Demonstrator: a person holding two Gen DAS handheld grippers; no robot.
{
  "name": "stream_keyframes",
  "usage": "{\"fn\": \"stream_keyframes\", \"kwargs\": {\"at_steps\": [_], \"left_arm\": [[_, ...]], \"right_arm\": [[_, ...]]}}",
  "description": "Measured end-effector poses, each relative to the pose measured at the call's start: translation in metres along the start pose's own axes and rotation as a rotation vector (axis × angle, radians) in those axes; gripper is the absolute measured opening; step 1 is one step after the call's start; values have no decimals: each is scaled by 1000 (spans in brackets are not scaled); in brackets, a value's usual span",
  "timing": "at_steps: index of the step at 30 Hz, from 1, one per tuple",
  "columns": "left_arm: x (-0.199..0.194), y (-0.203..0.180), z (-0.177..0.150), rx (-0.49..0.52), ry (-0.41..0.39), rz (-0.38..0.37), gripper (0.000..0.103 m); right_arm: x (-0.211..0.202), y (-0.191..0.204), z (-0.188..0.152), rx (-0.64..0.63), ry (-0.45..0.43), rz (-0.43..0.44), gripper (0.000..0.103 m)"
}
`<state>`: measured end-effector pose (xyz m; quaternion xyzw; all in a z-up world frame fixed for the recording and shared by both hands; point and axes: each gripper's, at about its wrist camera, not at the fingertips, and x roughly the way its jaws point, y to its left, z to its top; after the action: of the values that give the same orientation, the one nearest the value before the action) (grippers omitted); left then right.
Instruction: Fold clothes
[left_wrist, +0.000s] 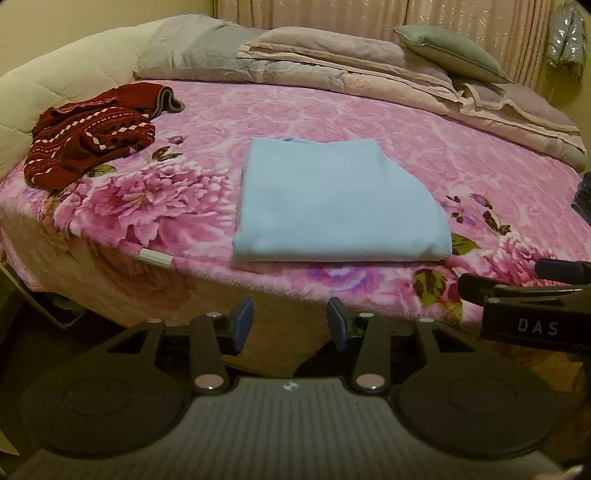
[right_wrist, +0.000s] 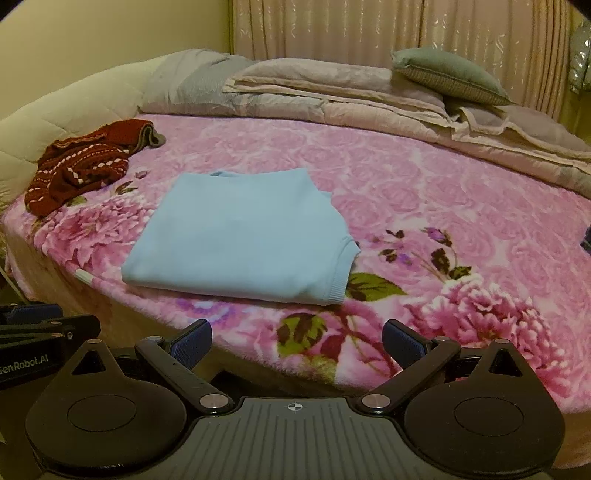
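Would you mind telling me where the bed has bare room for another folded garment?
Bare blanket lies right of the blue garment, up to the folded quilts. A narrower strip separates it from the red sweater. The head end is crowded.

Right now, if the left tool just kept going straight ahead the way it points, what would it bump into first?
Probably the bed's edge, then the folded blue garment lying just beyond it. The left tool is open, empty and aimed at both. Depth is hard to judge, so it might pass just over the edge.
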<state>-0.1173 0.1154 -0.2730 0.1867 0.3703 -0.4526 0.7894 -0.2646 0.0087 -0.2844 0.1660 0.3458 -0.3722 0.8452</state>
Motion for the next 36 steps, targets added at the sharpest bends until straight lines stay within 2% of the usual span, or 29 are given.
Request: {"fn": "stream_keyframes", "kwargs": {"at_steps": [11, 15, 19, 27, 34, 36], "left_arm": [[16, 2, 2, -2, 31, -4, 42], [27, 7, 4, -24, 37, -36, 42], [39, 27, 11, -92, 20, -83, 42], [90, 96, 52, -287, 0, -182, 48], [156, 131, 78, -404, 63, -295, 52], [173, 137, 82, -444, 83, -332, 52]], "right_arm": [[13, -2, 1, -2, 29, -5, 101], [21, -7, 0, 12, 30, -3, 101], [34, -32, 0, 100, 13, 79, 101], [83, -119, 16, 423, 11, 241, 101], [138, -167, 41, 560, 15, 425, 101], [158, -178, 46, 606, 45, 466, 101]]}}
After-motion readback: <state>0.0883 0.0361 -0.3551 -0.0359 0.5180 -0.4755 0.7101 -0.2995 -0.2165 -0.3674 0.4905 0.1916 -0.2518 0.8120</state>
